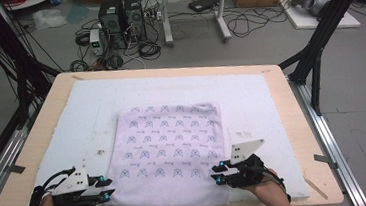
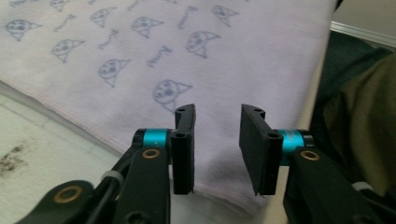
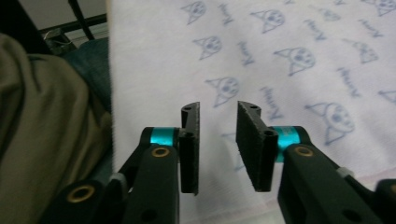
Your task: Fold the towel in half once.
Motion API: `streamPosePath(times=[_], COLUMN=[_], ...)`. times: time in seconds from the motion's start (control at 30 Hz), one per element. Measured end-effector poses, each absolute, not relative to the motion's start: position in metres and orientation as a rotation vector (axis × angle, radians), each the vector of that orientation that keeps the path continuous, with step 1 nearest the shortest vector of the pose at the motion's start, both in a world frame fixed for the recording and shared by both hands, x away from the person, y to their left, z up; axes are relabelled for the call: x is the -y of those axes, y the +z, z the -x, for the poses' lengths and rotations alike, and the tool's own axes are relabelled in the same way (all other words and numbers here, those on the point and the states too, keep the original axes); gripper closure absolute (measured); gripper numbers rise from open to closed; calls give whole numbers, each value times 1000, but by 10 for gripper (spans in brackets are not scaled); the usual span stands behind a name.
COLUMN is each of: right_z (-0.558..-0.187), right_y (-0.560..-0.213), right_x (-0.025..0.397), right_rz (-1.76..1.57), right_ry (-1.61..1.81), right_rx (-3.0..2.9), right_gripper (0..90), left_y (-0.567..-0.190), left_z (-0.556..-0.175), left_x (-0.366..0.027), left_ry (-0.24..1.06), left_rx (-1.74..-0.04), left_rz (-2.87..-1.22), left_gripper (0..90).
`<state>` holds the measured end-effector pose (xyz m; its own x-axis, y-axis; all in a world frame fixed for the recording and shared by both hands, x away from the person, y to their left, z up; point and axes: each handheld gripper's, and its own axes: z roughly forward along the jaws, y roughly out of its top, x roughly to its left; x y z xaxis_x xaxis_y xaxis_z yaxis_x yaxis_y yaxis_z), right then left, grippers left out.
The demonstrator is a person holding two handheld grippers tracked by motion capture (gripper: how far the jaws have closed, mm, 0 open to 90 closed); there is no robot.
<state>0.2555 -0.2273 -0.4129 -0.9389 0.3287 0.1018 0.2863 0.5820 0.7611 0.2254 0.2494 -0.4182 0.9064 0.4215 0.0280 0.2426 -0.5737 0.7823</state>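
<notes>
Both claws, left [image 1: 107, 187] and right [image 1: 217, 174], hover with jaws apart at the near corners of the towel [image 1: 167, 149], soft, light and limp, best pinched at those corners.

The pale lilac cloth [image 2: 140, 51] on the worktop carries a repeating blue print: small cat-face drawings, each paired with a short cursive word. The lettering is too small and blurred to read in either gripper view, and no other text, brand or number is legible
</notes>
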Motion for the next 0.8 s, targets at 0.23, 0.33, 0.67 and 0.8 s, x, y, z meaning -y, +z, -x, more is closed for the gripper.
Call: streamPosePath(times=[0.23,0.33,0.67,0.8], right_z=[-301,-330,-435,-461], right_y=[-409,-401,-389,-401], right_x=[227,228,233,230], right_rz=[-625,-662,-769,-776], right_ry=[1318,1294,1172,1130], right_rx=[-2683,-2651,-2610,-2599], right_gripper=[600,576,521,512], left_y=[-412,-404,-400,-406], left_z=[-275,-309,-427,-456], left_x=[-244,-240,-236,-233], left_ry=[339,356,316,320], left_rx=[-574,-631,-821,-877], left_rz=[-2148,-2118,-2091,-2084], left_gripper=[600,613,606,472])
